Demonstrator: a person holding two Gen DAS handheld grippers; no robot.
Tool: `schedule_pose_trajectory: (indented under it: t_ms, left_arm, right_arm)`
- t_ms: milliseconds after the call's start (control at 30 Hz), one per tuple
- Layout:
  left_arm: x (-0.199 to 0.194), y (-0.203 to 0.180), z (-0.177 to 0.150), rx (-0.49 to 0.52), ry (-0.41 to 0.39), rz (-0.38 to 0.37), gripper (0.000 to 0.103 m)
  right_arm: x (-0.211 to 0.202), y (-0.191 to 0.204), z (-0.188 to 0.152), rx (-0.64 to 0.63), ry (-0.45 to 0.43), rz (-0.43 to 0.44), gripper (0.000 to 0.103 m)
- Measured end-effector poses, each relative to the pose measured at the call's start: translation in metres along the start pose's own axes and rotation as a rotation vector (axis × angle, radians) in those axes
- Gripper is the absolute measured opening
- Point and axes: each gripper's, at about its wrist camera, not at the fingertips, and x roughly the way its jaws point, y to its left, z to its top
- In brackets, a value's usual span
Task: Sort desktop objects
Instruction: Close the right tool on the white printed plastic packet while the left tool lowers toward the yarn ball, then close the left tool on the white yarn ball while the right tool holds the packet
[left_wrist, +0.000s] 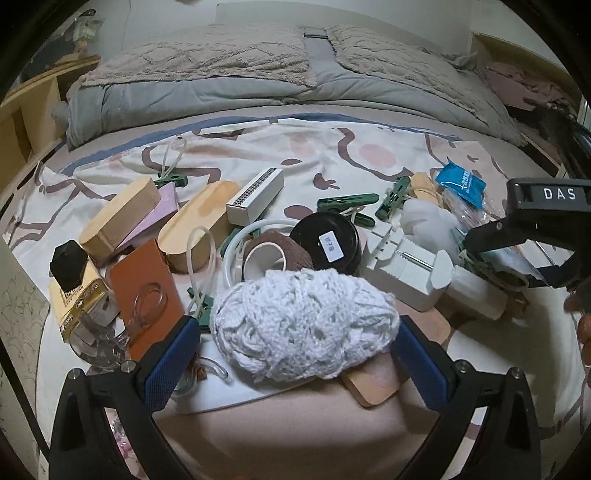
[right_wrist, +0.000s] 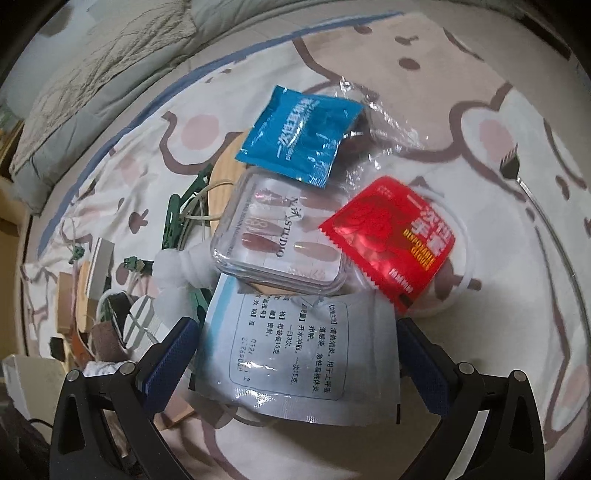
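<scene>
While spread wide, left gripper (left_wrist: 297, 354) brackets white yarn ball (left_wrist: 304, 325) — right gripper (right_wrist: 295, 354), equally spread, brackets silver medicine sachet (right_wrist: 299, 362); closing comes next.

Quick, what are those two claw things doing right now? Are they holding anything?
Left gripper: open, fingers on either side of the white yarn ball, not squeezing it.
Right gripper: open, the grey printed sachet lies between its fingers, not gripped.

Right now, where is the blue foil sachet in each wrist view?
Left wrist: blue sachet, far right, behind the right gripper.
Right wrist: blue sachet, upper centre, overlapping the clear nail box.
Shared landmark: the white fluffy toy, beside the pile in both.
</scene>
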Motion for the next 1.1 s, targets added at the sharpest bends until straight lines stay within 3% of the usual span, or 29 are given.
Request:
schedule_pose_trajectory:
  t_ms: [200,667,1100]
  left_arm:
    - [0.002,0.003,0.0,-0.016,0.01,-0.024,0.103]
    - [0.006,0.008,0.001,-0.046,0.037,-0.058,0.103]
    - [0.002,0.011,0.003,-0.071,0.042,-0.069,0.101]
  right_arm:
    - [0.0,0.002,-0.002,-0.023,0.0,-0.005,0.102]
    - [-0.016,0.001,-0.013,-0.091,-0.025,0.005,0.082]
    - [-0.035,-0.011,-0.014,-0.1,-0.072,0.004,0.079]
